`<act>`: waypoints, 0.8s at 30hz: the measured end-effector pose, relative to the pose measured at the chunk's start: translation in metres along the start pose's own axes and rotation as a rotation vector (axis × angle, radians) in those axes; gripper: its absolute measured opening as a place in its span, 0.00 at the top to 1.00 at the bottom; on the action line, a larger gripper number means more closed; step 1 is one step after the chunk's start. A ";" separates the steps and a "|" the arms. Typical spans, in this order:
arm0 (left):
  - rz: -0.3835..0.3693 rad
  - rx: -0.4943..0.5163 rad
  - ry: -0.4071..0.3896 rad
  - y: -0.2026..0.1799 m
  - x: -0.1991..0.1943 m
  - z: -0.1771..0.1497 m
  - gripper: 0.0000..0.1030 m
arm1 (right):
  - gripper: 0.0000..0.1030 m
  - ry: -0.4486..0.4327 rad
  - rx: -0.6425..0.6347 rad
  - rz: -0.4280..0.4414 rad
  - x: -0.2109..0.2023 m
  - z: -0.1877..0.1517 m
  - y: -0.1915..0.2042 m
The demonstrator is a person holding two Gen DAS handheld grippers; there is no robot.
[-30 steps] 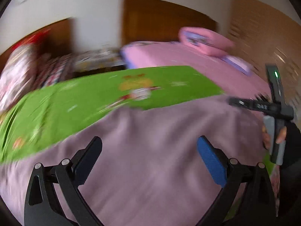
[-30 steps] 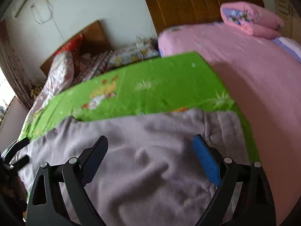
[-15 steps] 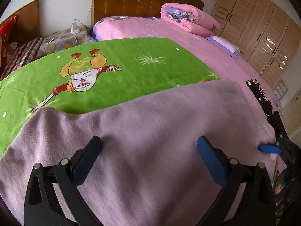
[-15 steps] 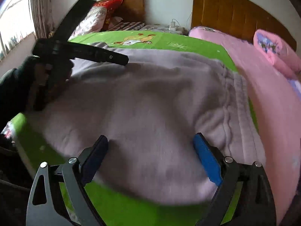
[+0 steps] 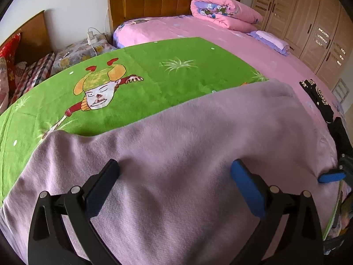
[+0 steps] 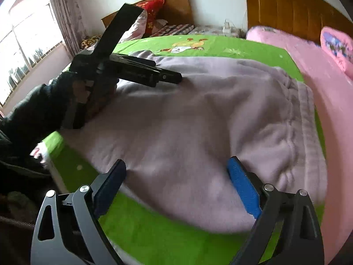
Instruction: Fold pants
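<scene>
Presently, the left hand-held gripper (image 5: 174,183) hangs low over the pale lilac pants (image 5: 176,154), its two fingers spread wide with nothing between them; the fabric fills the gap and extends to both sides and ahead of the fingertips. The pants lie flat on a green cartoon-print sheet (image 5: 154,72), which covers the near part of the bed; the green sheet shows ahead of the left hand-held gripper, beyond the far edge of the fabric. Further ahead and to the right lie a pink bedspread (image 5: 253,50) and a rolled pink quilt (image 5: 222,11). The right hand-held gripper (image 6: 176,181) is likewise spread wide and empty, positioned above the near edge of the pants, whose gathered waistband (image 6: 306,119) lies ahead and to the right of its blue finger pad (image 6: 242,187). In the right wrist view, the left hand-held gripper appears ahead and to the left, held by a hand (image 6: 92,92) in a dark sleeve (image 6: 33,110), with its fingers lying just above the fabric. In the left wrist view, one blue fingertip of the right hand-held gripper shows at the right edge of the pants.
</scene>
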State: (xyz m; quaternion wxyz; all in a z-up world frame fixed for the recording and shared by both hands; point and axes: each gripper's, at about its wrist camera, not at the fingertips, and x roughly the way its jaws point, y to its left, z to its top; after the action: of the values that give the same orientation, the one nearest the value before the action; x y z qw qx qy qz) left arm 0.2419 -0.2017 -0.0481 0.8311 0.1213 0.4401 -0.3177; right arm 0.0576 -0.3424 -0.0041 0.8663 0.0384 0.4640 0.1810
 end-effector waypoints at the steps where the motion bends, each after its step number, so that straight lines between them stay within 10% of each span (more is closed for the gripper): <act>1: -0.001 -0.001 -0.001 0.000 0.000 0.000 0.02 | 0.13 0.004 0.024 0.012 -0.005 0.001 -0.004; 8: -0.002 -0.004 -0.002 0.001 0.000 0.000 0.02 | 0.07 -0.228 0.224 0.025 -0.030 0.066 -0.056; 16: 0.001 -0.004 -0.002 0.001 0.001 0.000 0.02 | 0.07 -0.013 0.349 0.137 0.059 0.133 -0.121; 24: -0.005 -0.011 -0.006 0.002 0.001 0.001 0.02 | 0.06 -0.141 0.408 0.113 0.037 0.125 -0.125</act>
State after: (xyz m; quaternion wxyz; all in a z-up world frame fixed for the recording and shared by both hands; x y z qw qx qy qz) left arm 0.2444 -0.2014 -0.0485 0.8322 0.1146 0.4397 -0.3177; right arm 0.2132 -0.4329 0.0085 0.8593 0.2513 0.4265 0.1283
